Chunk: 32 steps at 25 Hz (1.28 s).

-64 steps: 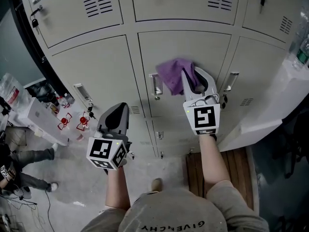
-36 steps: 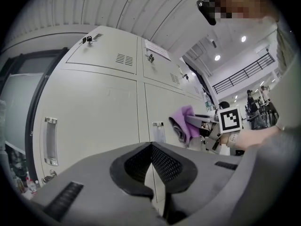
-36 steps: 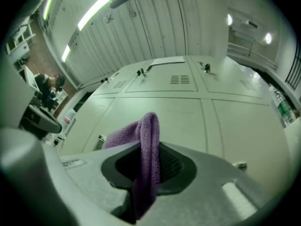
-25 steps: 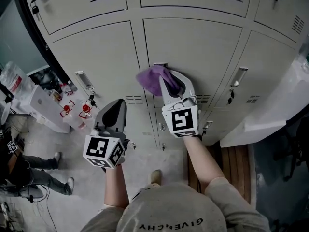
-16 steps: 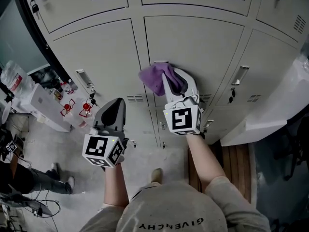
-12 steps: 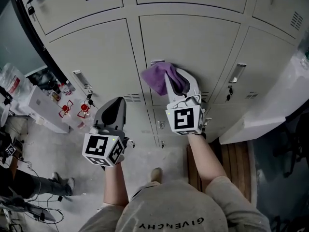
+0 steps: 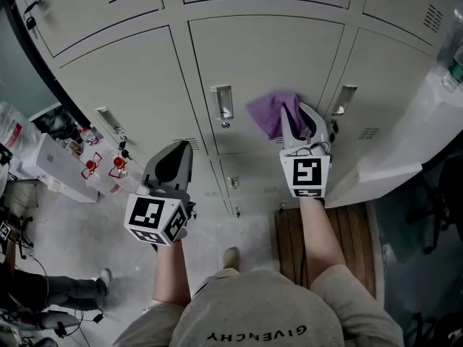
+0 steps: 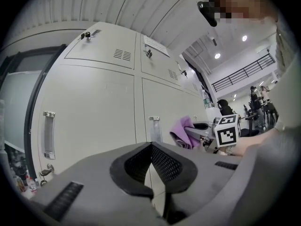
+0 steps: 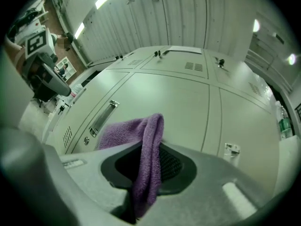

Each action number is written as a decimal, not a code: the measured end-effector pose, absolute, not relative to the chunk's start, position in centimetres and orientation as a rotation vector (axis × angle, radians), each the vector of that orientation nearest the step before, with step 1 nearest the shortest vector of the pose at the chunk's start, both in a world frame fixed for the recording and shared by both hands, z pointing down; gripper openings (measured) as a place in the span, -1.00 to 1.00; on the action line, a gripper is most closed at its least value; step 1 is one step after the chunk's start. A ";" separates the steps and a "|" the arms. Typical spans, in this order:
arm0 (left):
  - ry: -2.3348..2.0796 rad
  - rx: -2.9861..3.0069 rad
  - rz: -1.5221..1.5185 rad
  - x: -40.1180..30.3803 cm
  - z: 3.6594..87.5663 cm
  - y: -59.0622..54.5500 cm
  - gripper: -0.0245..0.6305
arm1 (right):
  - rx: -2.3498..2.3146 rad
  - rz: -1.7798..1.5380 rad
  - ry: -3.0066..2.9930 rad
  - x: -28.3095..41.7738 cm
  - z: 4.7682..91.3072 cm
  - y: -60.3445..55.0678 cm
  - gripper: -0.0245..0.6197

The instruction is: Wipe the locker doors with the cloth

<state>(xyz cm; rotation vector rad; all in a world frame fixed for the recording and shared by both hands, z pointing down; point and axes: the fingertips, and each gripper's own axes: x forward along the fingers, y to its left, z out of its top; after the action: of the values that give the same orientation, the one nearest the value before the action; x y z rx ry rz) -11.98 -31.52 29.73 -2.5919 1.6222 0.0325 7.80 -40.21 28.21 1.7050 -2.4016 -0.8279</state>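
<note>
The right gripper (image 7: 295,118) is clamping the purple cloth (image 7: 269,113) between its jaws and holding it against the middle locker door (image 7: 268,56), near that door's right edge, just beside the neighbouring door's handle (image 7: 344,98). The left gripper (image 7: 176,159) is hovering apart from the lockers, jaws closed together on nothing

Items obscured, cropped or unresolved, locker bay

Upper locker doors (image 7: 101,6): cut by the frame edge at 12 o'clock, head view. Cloth (image 7: 269,113): its 3 o'clock side hidden behind the right gripper (image 7: 293,118), jaws closed on it; door face beneath it covered. Bottle (image 7: 456,62): cropped at 2 o'clock. Person's legs (image 7: 43,295): cropped at 8 o'clock. Small red-marked objects (image 7: 101,168), 9 o'clock: too small to identify.
</note>
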 end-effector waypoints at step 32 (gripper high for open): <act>1.688 -2.643 0.015 -15.2 33.7 -31.5 -0.93 | 1.510 -0.562 -2.770 -1.9 35.0 -37.9 -0.72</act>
<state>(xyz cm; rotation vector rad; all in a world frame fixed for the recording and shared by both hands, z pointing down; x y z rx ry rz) -15.22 -31.53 33.66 -2.6434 1.6885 0.0150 -1.88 -37.85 35.02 1.5105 -2.7705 -0.5615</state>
